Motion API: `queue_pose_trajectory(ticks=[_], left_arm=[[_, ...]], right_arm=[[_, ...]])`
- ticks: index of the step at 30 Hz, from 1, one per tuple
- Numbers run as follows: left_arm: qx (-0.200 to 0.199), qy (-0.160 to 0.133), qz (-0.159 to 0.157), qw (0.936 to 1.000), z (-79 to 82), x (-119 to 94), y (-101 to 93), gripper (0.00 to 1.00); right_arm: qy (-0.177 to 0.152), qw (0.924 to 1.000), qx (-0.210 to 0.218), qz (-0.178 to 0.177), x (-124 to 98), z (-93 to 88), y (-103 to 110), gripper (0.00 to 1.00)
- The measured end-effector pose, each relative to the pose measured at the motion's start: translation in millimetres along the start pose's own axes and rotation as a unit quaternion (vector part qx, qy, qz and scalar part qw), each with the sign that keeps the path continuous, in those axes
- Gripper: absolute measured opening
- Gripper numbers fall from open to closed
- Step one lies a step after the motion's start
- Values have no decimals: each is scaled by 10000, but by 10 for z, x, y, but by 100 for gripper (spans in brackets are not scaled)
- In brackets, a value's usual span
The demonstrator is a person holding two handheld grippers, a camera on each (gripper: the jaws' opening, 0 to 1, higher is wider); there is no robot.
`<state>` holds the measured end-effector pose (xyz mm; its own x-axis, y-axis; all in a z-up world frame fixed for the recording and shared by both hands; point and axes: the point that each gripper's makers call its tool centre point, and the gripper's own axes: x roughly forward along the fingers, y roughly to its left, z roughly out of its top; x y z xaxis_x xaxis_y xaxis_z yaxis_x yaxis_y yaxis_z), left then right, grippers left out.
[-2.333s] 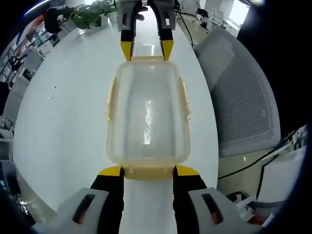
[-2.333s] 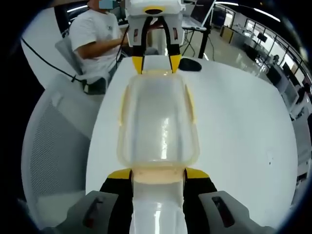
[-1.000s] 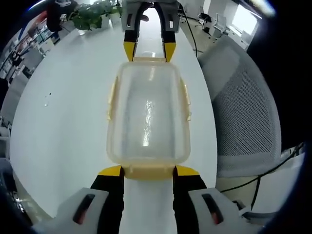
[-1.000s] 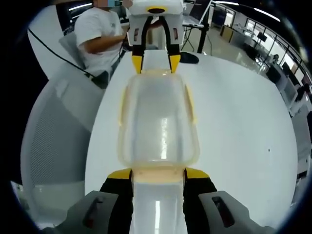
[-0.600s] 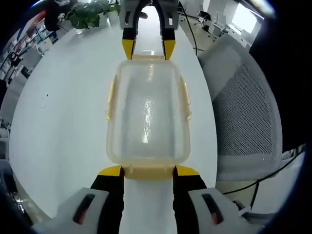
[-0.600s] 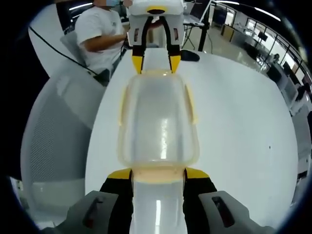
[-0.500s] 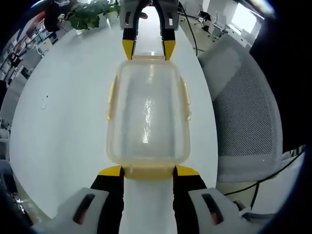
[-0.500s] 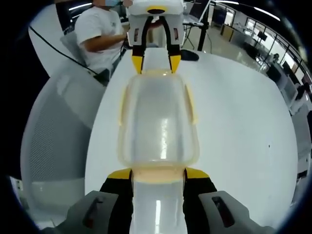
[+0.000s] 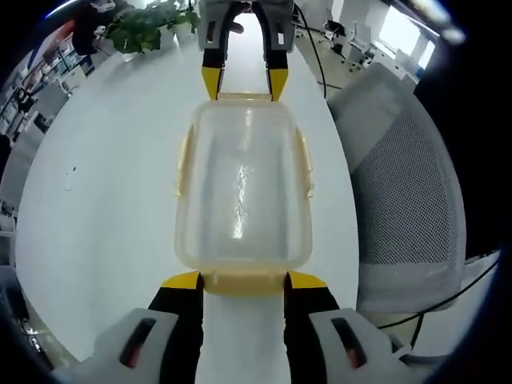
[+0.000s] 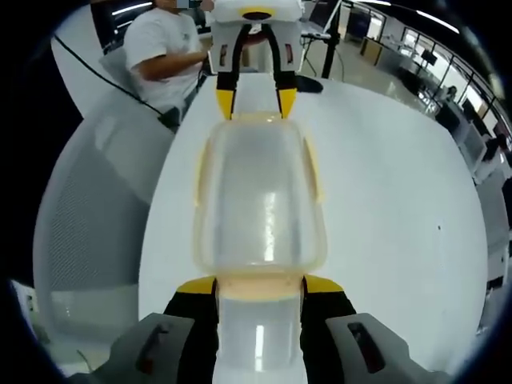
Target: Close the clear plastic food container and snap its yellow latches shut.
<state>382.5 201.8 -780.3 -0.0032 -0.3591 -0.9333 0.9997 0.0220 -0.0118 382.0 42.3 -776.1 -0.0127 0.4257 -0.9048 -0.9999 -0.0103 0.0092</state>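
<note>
The clear plastic container (image 9: 242, 188) with its lid on hangs lengthwise between my two grippers above the white table (image 9: 96, 168). My left gripper (image 9: 244, 280) is shut on its near end, the yellow-tipped jaws flanking the yellow end latch (image 9: 244, 285). My right gripper (image 9: 243, 80) grips the far end. In the right gripper view the same container (image 10: 260, 192) runs from my right gripper (image 10: 260, 284) up to the left gripper (image 10: 256, 100). Yellow side latches (image 9: 305, 164) stick out along the long edges.
A grey mesh chair (image 9: 400, 184) stands off the table's right edge. A potted plant (image 9: 148, 28) sits at the far end. A person in a white shirt (image 10: 164, 48) sits beyond the table, beside a grey chair (image 10: 88, 208). A dark object (image 10: 308, 86) lies on the table.
The table and chair have slid a little behind the container in both views, while the container and both grippers keep the same places relative to each other.
</note>
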Motion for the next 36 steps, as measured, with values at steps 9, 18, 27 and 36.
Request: queue_pose_trajectory(ticks=[9,18,27,36], left_arm=[[8,16,-22,10000,67,57,-18,38],[15,-46,-73,10000,164,85,-19,38],[52,-108,-116,9999,331,136,-8,38],[44,-152,-116,9998,461,209,-16,38]], right_arm=[[14,10000,38,-5,-7,-79,19,38],[71,9999,76,-18,-38,-194,21,38],[99,9999,94,-53,-129,-327,16,38],[179,9998,85,-31,-186,-461,14,38]])
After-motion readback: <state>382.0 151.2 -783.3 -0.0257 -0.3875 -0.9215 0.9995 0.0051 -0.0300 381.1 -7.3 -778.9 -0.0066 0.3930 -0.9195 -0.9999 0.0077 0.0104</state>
